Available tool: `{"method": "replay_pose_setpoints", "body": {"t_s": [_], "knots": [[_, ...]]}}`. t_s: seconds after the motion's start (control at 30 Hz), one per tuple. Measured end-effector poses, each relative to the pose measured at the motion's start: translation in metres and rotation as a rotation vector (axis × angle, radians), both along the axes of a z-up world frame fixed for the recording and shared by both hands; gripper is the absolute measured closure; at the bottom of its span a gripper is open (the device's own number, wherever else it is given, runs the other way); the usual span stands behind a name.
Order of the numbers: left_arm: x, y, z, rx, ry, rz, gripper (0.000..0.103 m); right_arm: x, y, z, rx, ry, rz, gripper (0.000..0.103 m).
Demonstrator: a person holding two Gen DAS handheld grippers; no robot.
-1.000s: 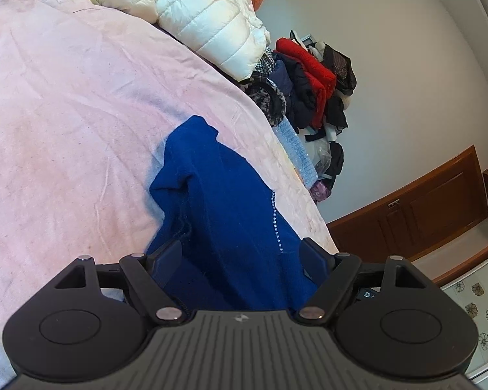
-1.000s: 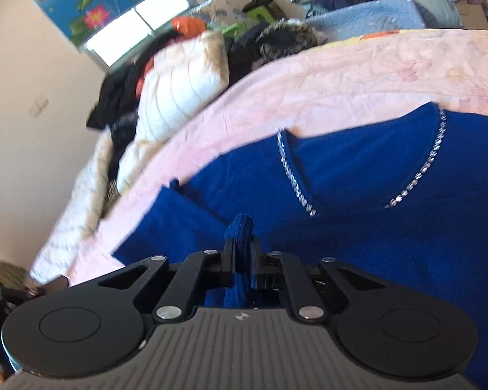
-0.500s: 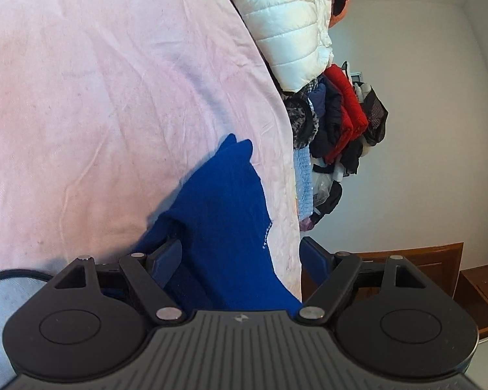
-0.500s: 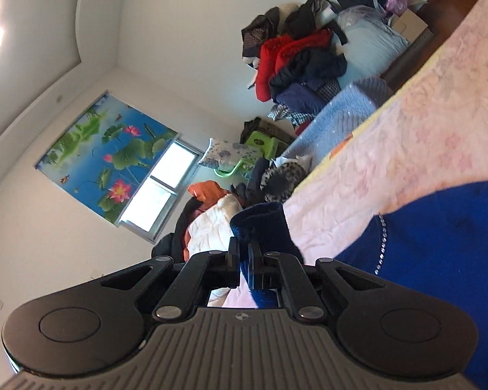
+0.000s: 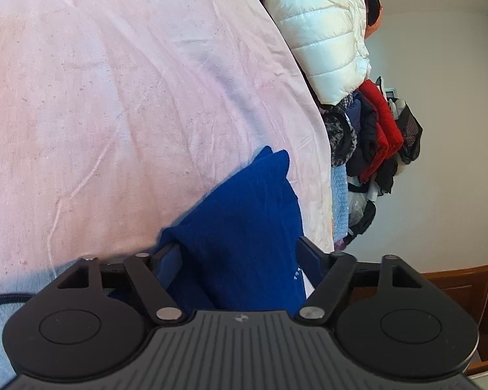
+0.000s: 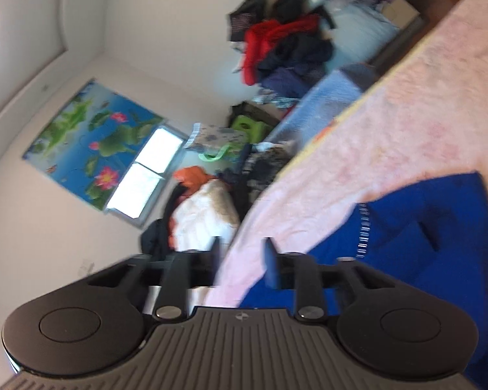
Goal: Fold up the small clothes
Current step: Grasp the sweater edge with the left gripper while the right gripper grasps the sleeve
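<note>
The blue top (image 5: 244, 227) lies on the pink sheet (image 5: 114, 113), near the bed's edge, bunched into a ridge that runs away from the left gripper (image 5: 239, 260). That gripper's jaws are closing with the ridge of cloth between them; the left pad meets the fabric, the right one stands just off it, so the cloth is not yet pinched. In the blurred right wrist view the top (image 6: 439, 227) spreads flat on the sheet (image 6: 406, 113), its beaded neckline (image 6: 362, 230) showing. The right gripper (image 6: 240, 256) is tilted, its jaws opening with nothing between them, just beside the top. A white jacket (image 5: 325, 32) and a clothes heap (image 5: 374, 136) sit beyond the bed
</note>
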State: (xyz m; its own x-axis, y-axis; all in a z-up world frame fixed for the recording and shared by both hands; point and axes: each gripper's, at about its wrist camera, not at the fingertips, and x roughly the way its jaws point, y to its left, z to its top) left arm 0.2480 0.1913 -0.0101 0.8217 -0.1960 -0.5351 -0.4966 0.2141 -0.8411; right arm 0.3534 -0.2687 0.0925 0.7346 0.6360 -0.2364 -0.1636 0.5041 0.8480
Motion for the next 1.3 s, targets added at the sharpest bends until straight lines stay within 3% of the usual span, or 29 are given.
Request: {"method": "replay_pose_setpoints", "body": {"t_s": [0.07, 0.1, 0.2, 0.3, 0.4, 0.5, 0.57, 0.67, 0.83, 0.87, 0.9, 1.0, 1.13, 1.2, 1.27, 1.3], "knots": [[0.008, -0.001, -0.001, 0.040, 0.061, -0.018, 0.090, 0.002, -0.007, -0.015, -0.008, 0.043, -0.060, 0.045], [0.010, 0.000, -0.004, 0.033, 0.073, -0.023, 0.094, 0.003, -0.011, -0.025, -0.009, 0.076, -0.072, 0.045], [0.008, 0.002, -0.005, 0.041, 0.068, -0.032, 0.095, 0.011, -0.013, -0.050, -0.028, 0.177, -0.075, 0.045], [0.006, 0.005, -0.005, 0.037, 0.064, -0.031, 0.095, 0.016, -0.005, -0.068, -0.121, 0.248, -0.075, 0.045], [0.007, 0.006, -0.002, 0.042, 0.057, -0.039, 0.095, 0.017, 0.004, -0.086, -0.118, 0.312, -0.037, 0.045], [0.007, 0.005, -0.003, 0.042, 0.061, -0.035, 0.095, 0.017, 0.024, -0.097, -0.117, 0.325, 0.012, 0.044], [0.007, 0.005, -0.005, 0.039, 0.067, -0.030, 0.095, 0.019, 0.035, -0.100, -0.104, 0.305, 0.008, 0.033], [0.006, 0.006, -0.007, 0.037, 0.070, -0.025, 0.095, 0.026, 0.042, -0.101, -0.043, 0.286, -0.031, 0.030], [0.007, 0.006, -0.009, 0.046, 0.075, -0.026, 0.095, 0.024, 0.019, -0.100, 0.050, 0.252, -0.216, 0.054], [0.007, 0.007, -0.010, 0.045, 0.074, -0.026, 0.095, 0.023, 0.013, -0.103, 0.064, 0.247, -0.228, 0.078], [0.007, 0.007, -0.010, 0.044, 0.072, -0.026, 0.095, 0.024, 0.012, -0.103, 0.043, 0.245, -0.221, 0.091], [0.007, 0.007, -0.012, 0.052, 0.063, -0.034, 0.096, 0.021, 0.008, -0.094, -0.042, 0.202, -0.218, 0.091], [0.007, 0.010, -0.013, 0.046, 0.052, -0.063, 0.095, 0.003, -0.012, -0.057, -0.082, 0.085, -0.280, 0.092], [0.007, 0.011, -0.014, 0.046, 0.046, -0.069, 0.095, -0.004, -0.024, -0.064, -0.115, 0.134, -0.279, 0.092], [0.008, 0.010, -0.014, 0.058, 0.046, -0.071, 0.095, 0.000, -0.028, -0.091, -0.222, 0.273, -0.269, 0.093], [0.008, 0.009, -0.014, 0.061, 0.044, -0.069, 0.095, -0.002, -0.030, -0.102, -0.193, 0.287, -0.248, 0.093]]}}
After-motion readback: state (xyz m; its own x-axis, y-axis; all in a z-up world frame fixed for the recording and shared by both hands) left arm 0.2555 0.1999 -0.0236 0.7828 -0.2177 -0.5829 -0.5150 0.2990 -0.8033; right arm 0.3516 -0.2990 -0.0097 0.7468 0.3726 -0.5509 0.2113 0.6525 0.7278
